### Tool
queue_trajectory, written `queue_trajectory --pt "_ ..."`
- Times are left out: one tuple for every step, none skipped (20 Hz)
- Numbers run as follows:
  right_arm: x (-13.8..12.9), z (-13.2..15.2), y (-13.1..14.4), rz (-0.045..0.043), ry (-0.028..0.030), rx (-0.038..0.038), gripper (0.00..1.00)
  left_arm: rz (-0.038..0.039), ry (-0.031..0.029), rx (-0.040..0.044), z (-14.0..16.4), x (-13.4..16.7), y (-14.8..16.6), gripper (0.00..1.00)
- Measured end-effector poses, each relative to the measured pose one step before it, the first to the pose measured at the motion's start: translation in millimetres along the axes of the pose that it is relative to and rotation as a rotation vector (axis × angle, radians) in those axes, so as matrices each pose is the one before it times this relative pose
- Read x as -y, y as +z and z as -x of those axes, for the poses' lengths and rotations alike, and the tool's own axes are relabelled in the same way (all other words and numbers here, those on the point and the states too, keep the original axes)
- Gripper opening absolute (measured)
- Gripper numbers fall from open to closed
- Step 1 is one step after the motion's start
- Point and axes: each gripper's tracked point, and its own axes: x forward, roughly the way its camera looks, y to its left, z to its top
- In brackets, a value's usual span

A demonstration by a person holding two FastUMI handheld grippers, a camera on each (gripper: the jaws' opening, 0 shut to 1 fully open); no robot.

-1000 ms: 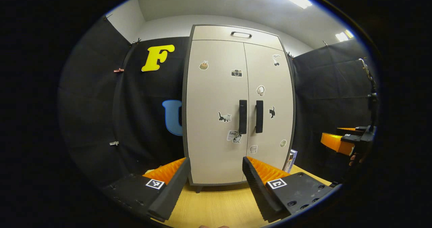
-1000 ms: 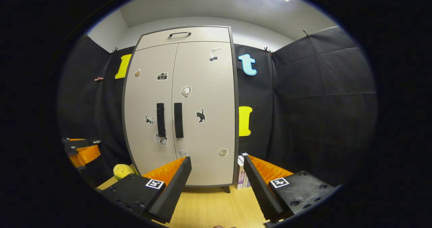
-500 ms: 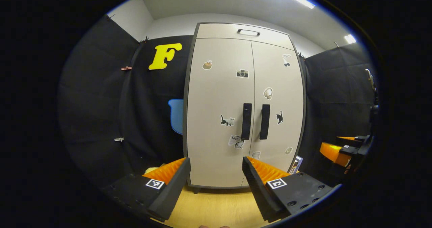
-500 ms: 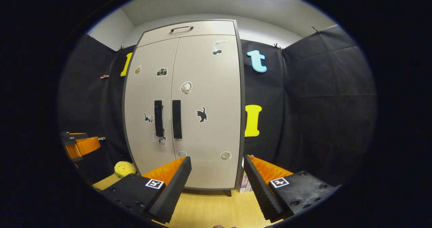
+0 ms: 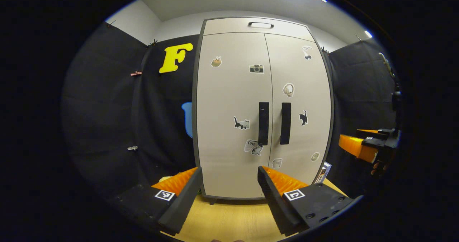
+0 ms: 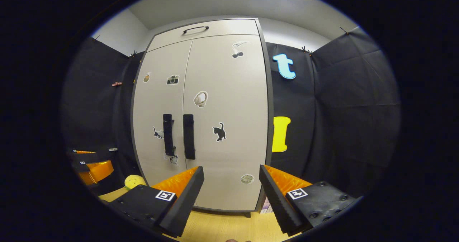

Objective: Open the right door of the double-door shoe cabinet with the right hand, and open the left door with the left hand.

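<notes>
Shoe cabinet point(image 5: 233, 127) stands shut on the worktop point(image 5: 229, 220), straight ahead of both grippers. Right gripper point(image 6: 229, 190) has its jaws spread and empty; the right door handle point(image 6: 189, 136) lies up and left of them, long axis vertical, well apart. Left gripper point(image 5: 229, 190) is also spread and empty, with the left door handle point(image 5: 263, 123) above and slightly right. Count: two doors, two handles, one top drawer handle point(image 5: 260, 24), two grippers.

Rec. booth: black cloth walls point(image 5: 104, 102), cabinet point(image 5: 229, 102)
</notes>
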Motion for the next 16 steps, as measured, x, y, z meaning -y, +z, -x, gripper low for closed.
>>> queue_trajectory --pt "-7.59 -5.22 1.67 -0.00494 -0.00072 -0.00782 0.98 0.00308 -0.0115 -0.00019 -3.08 -1.94 0.26 0.95" --pt "-6.37 -5.81 2.41 -0.0006 -0.00178 -0.00542 0.98 0.004 -0.0158 0.00129 -1.65 -2.21 0.63 0.95" --pt "-7.94 -5.32 3.61 0.0021 -0.00087 -0.00132 0.98 -0.00047 -0.01929 -0.0003 -0.97 -2.46 0.51 0.95" --pt "-7.85 -7.01 3.48 0.00353 -0.00111 -0.00383 0.98 -0.00823 -0.00962 -0.00508 -0.93 -5.82 -2.47 0.95" --pt "-8.18 -6.49 3.34 0.00021 0.00264 -0.00641 0.98 -0.01309 -0.00172 -0.0025 -0.08 -7.97 -1.08 0.95" --pt "-7.75 -5.98 6.1 -0.00549 0.00215 0.00321 0.98 -0.01183 -0.00004 0.00106 1.36 -7.37 -2.19 0.95" --pt "-8.14 -5.99 6.05 -0.00716 0.00626 0.00127 0.98 -0.00442 0.0005 0.00249 1.54 -7.31 -0.62 0.95" --pt "-8.38 -6.52 6.29 -0.00437 0.00738 0.00631 0.98 0.0032 -0.00299 -0.00146 2.09 -5.6 -2.73 0.95" --pt "-7.25 -6.67 6.71 -0.00432 0.00868 0.00865 0.98 0.00921 -0.00281 -0.00483 2.03 -5.45 -2.82 0.95" --pt "-7.28 -7.32 5.19 -0.00591 0.01057 0.00443 0.98 0.01185 -0.00205 -0.00468 1.31 -5.2 -3.26 0.95" --pt "-4.27 -9.28 3.58 -0.0018 -0.0024 0.00166 0.98 0.0105 0.00021 -0.00279 1.81 -5.13 -1.55 0.95" --pt "-3.73 -9.09 2.11 -0.00161 -0.0046 -0.0053 0.98 0.00624 0.00498 -0.00116 1.7 -6.48 -2.42 0.95" --pt "-3.2 -9.45 0.71 -0.00355 -0.00463 -0.01003 0.98 0.00416 0.00961 0.00039 2.26 -7.02 -1.0 0.95" --pt "-2.95 -9.09 0.19 -0.00637 -0.00607 -0.01029 0.97 0.00527 0.00708 0.00158 1.92 -5.88 -1.14 0.95" --pt "-2.11 -8.86 -1.8 0.00016 -0.00477 -0.01197 0.98 0.00526 0.00038 0.00138 2.33 -3.85 0.22 0.95" --pt "-3.13 -7.66 -2.95 0.00676 -0.00209 -0.01283 0.98 0.00138 -0.00274 0.00012 1.95 -2.37 -0.87 0.95"
